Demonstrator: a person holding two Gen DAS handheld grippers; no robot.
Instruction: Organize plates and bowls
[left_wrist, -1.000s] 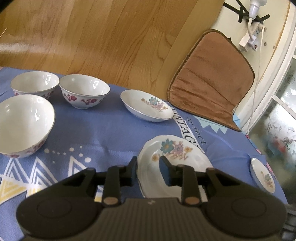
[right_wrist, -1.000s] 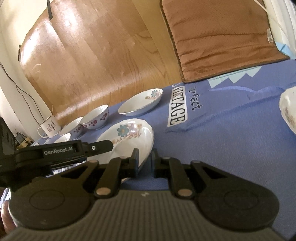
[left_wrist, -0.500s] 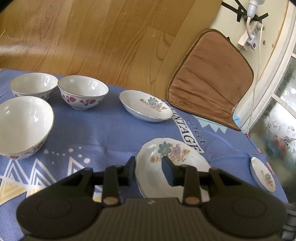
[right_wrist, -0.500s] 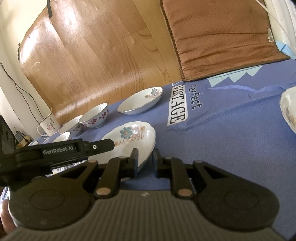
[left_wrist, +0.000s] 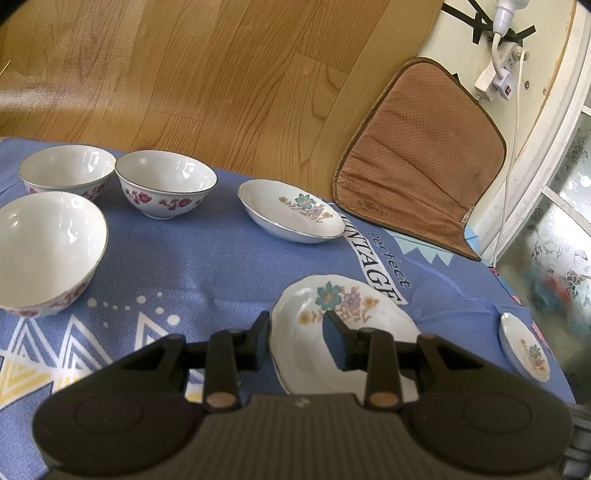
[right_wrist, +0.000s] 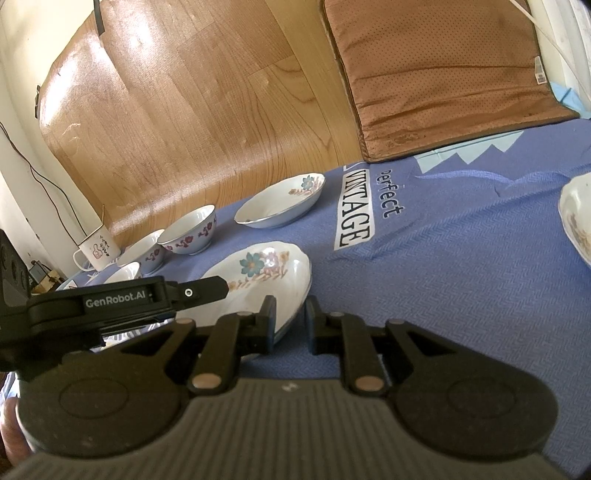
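Observation:
A white scalloped plate with a teal flower (left_wrist: 369, 317) (right_wrist: 258, 273) lies on the blue cloth (left_wrist: 203, 266). My left gripper (left_wrist: 297, 330) straddles its left rim, one finger outside and one over the inside. A clear gap shows between the pads, so it is open. My right gripper (right_wrist: 290, 319) straddles the plate's right rim with its jaws slightly apart and cloth showing between them, so it is open too. The left gripper's finger (right_wrist: 207, 291) reaches over the plate in the right wrist view. A shallow flowered dish (left_wrist: 295, 218) (right_wrist: 280, 206) sits farther back.
Three white bowls with red flowers (left_wrist: 166, 188) (left_wrist: 66, 173) (left_wrist: 48, 251) stand at the left. A small flowered plate (left_wrist: 524, 347) (right_wrist: 576, 221) lies near the cloth's right edge. A mug (right_wrist: 98, 251) stands behind the bowls. A brown cushion (left_wrist: 421, 155) lies on the wooden floor.
The flowered plate was tilted up between both grippers and now lies flatter on the cloth. Both pairs of jaws have widened a little. Neither hand has shifted.

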